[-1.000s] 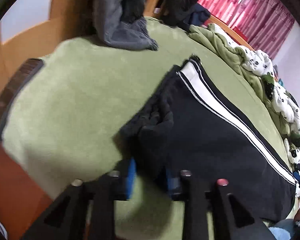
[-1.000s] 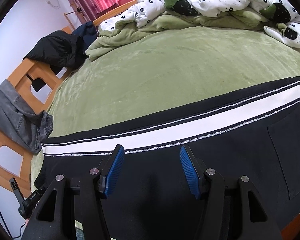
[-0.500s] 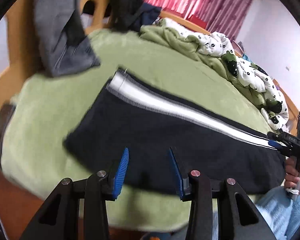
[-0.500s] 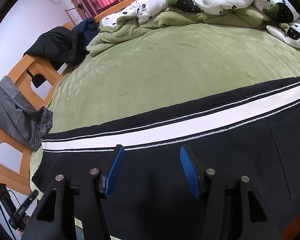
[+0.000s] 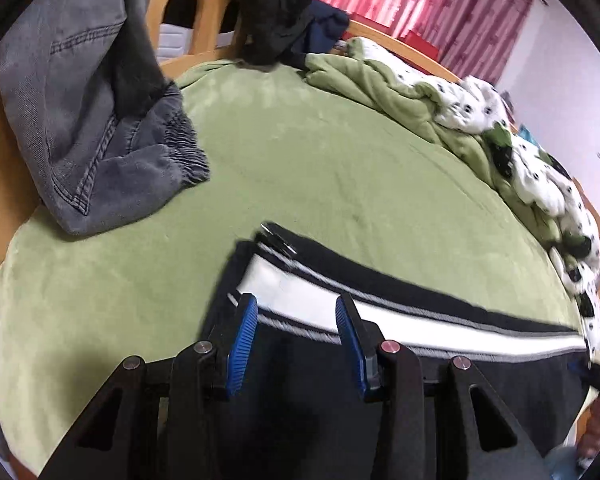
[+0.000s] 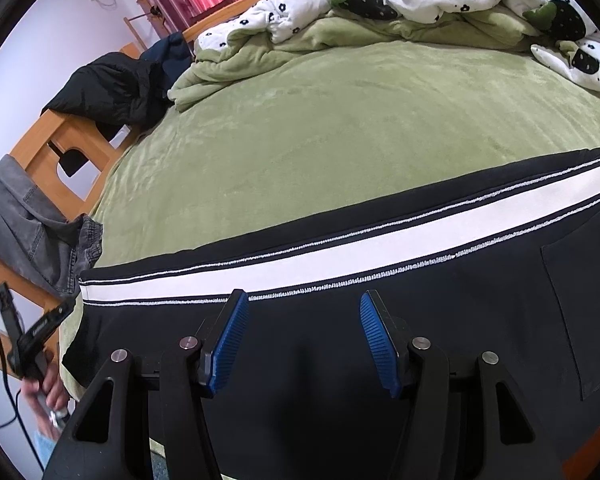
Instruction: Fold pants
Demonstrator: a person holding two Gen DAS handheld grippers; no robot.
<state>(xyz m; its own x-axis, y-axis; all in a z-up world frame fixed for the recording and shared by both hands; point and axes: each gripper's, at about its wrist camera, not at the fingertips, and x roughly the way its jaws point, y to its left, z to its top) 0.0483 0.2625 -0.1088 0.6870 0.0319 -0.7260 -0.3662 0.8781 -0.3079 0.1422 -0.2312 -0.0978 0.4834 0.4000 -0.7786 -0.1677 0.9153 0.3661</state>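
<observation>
Black pants (image 6: 340, 340) with a white side stripe lie flat along the near edge of a green bed (image 6: 340, 128). In the left wrist view the pants (image 5: 300, 400) show their cuff end with the stripe running right. My left gripper (image 5: 296, 320) is open and empty, hovering just over the stripe near the cuff end. My right gripper (image 6: 304, 320) is open and empty over the black fabric just below the stripe. A back pocket (image 6: 580, 312) shows at the right.
Grey jeans (image 5: 92, 120) hang over the wooden footboard (image 6: 60, 140) at the left. A black jacket (image 6: 112, 88) lies on the footboard. A rumpled white flowered duvet and green blanket (image 6: 380, 12) are piled at the bed's far side.
My left gripper let go of the bunched cuff end, opened and moved up over the stripe. The pants now lie spread flat. My right gripper has stayed open and nearly still.
</observation>
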